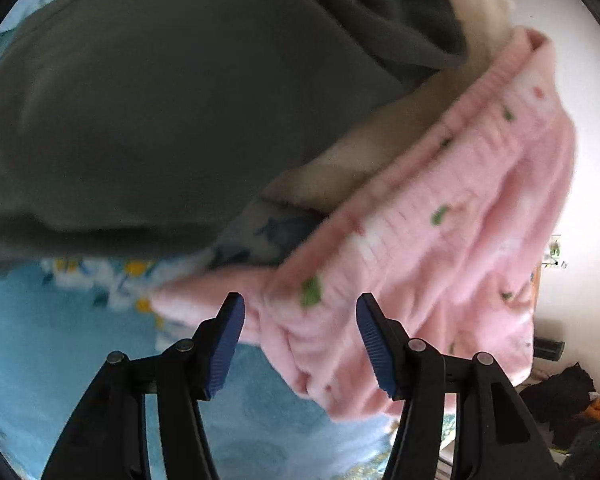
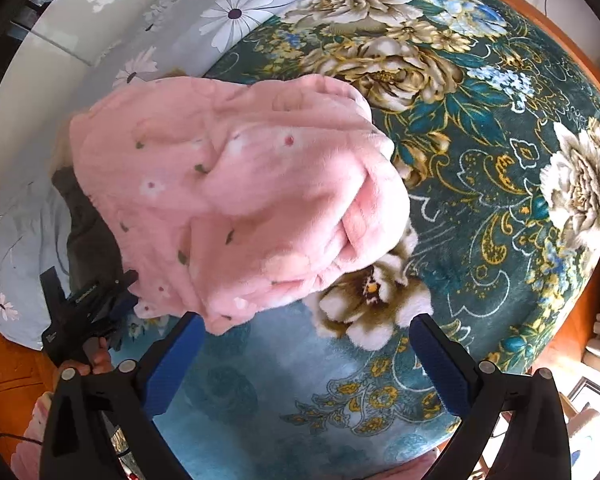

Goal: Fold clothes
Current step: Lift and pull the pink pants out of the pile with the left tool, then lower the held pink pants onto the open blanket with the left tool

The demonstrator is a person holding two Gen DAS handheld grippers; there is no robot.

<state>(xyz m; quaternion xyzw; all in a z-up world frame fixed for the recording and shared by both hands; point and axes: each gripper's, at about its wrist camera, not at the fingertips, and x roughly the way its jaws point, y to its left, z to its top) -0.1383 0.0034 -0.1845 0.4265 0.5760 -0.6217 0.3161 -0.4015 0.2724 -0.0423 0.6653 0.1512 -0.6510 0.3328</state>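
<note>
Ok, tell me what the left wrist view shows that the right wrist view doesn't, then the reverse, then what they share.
Only the left wrist view: the pink garment's ribbed hem close up, and a cream garment tucked between the pink and the grey.

Only the right wrist view: the left gripper from outside, at the pile's edge, the flowered blanket spread wide, and a daisy sheet.

Both: the pink garment, a grey garment beside it, and open blue-padded jaws holding nothing.

There was one pink fleece garment (image 2: 236, 200); one dark grey garment (image 1: 160, 112). One floral blanket (image 2: 480, 184) lay beneath; two grippers showed.
</note>
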